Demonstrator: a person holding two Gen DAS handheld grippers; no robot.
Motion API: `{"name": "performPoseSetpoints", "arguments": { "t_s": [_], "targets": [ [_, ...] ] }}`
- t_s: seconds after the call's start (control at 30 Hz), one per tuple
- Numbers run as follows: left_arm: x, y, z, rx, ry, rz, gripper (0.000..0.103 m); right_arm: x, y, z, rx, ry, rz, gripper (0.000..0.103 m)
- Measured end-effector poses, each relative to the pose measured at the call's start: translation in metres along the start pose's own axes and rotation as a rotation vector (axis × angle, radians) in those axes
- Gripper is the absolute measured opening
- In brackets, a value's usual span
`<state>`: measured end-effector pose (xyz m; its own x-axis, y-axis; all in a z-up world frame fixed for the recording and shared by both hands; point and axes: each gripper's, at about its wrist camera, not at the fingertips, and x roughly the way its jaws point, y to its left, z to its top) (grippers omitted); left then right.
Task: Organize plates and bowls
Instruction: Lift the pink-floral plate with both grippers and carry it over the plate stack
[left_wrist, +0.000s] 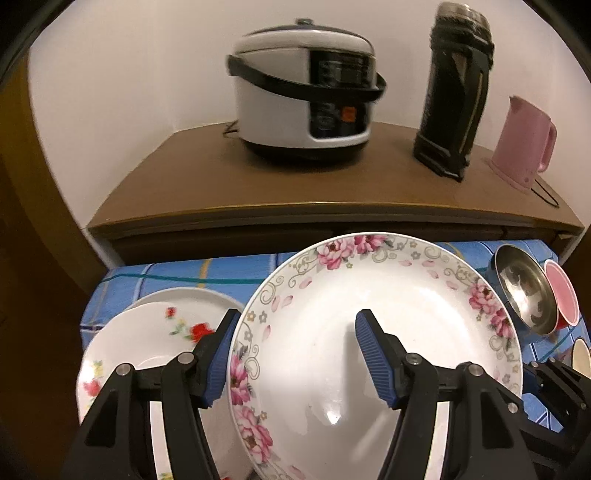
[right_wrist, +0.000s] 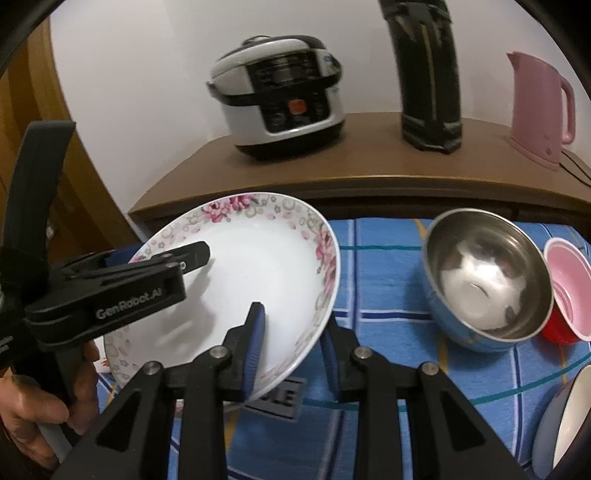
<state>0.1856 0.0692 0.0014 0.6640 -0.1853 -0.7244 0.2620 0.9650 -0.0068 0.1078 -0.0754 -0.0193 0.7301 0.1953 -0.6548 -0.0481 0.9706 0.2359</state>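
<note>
Right wrist: both grippers' fingers (right_wrist: 255, 332) parted astride floral plate (right_wrist: 258, 266) rim, steel bowl (right_wrist: 487, 280) near.

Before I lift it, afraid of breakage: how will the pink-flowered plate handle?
The pink-flowered plate looks like glazed ceramic: stiff, probably fragile. Its glossy surface may slip. Each hand-held gripper, left and right, straddles only its rim, so it could tilt.
</note>
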Motion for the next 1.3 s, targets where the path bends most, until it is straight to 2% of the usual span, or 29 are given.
{"name": "performPoseSetpoints", "arguments": {
  "t_s": [0.4,0.6,0.87,1.03,1.3],
  "targets": [
    [-0.025,0.096,-0.027,-0.115,0.015,0.159,0.066,0.031,0.089,-0.006,-0.097,0.063,0.155,0.030],
    [-0.020,0.125,-0.044,-0.155,0.044,0.190,0.066,0.052,0.113,-0.007,-0.131,0.092,0.170,0.030],
    [-0.005,0.141,-0.056,-0.188,0.078,0.187,0.066,0.064,0.128,-0.006,-0.179,0.085,0.139,0.030],
    [-0.004,0.142,-0.056,-0.184,0.066,0.194,0.066,0.067,0.132,-0.007,-0.213,0.072,0.115,0.030],
    [-0.005,0.146,-0.061,-0.188,0.058,0.226,0.066,0.069,0.136,-0.012,-0.244,0.073,0.132,0.030]
  ]
}}
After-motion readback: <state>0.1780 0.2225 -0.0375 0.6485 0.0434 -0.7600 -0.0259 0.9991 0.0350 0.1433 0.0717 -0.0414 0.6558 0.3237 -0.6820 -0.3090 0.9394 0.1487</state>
